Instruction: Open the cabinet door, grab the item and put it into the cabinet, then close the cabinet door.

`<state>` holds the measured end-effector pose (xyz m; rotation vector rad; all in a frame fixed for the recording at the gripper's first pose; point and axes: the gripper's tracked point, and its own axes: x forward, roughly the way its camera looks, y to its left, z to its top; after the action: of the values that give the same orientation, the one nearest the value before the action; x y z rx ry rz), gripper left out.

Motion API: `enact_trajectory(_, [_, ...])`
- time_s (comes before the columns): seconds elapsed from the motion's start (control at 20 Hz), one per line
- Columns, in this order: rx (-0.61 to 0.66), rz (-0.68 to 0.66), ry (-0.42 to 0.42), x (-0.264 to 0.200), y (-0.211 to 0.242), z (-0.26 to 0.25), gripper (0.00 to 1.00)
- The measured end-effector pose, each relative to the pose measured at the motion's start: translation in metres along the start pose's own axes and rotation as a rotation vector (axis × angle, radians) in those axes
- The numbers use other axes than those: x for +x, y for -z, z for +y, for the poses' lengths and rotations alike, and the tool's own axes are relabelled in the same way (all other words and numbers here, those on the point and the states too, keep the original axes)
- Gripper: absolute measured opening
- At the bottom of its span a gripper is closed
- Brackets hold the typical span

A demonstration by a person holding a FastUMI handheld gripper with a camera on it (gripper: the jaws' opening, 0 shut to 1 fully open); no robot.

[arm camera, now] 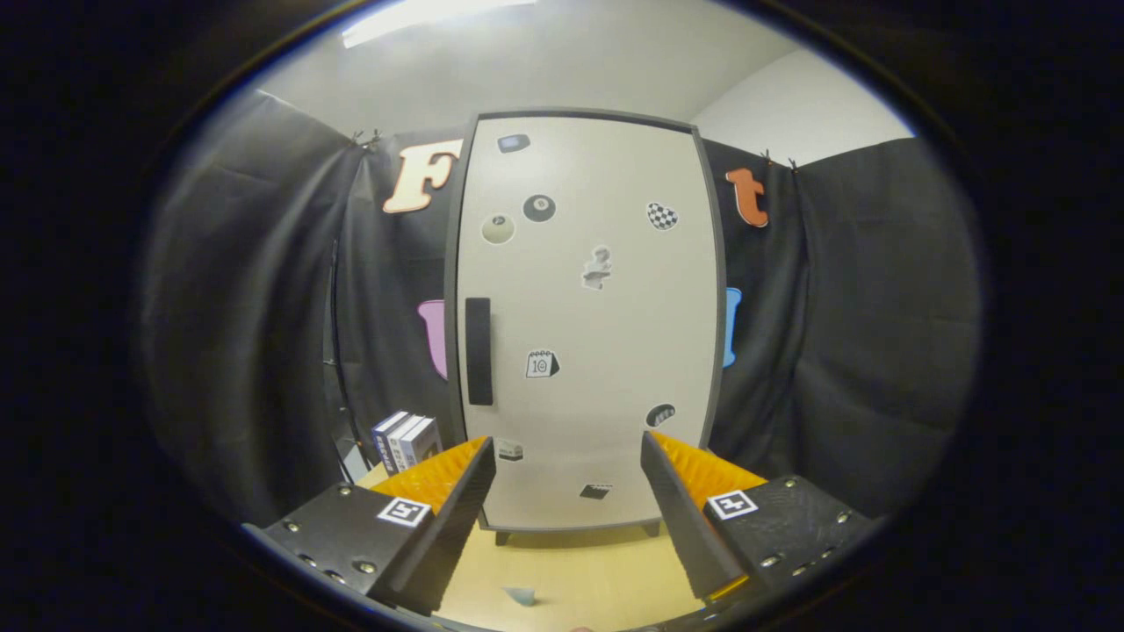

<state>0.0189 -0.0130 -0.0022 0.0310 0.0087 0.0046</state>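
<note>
A tall white cabinet with a dark frame stands on the wooden table straight ahead of my fingers, its door shut. A black vertical handle sits on the door's left side, above and beyond my left finger. Several stickers dot the door. A small stack of books stands to the left of the cabinet, just beyond my left finger. My gripper is open, its fingers wide apart with nothing between them, some way short of the cabinet.
Black cloth walls close in the booth on the left, right and behind the cabinet. A small pale scrap lies on the table between my fingers, near me. The cabinet rests on short dark feet.
</note>
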Motion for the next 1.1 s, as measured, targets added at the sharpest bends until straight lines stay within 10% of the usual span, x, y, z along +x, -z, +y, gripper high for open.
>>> enact_trajectory(1.1, [0.043, -0.023, -0.130, 0.168, -0.025, 0.110, 0.99])
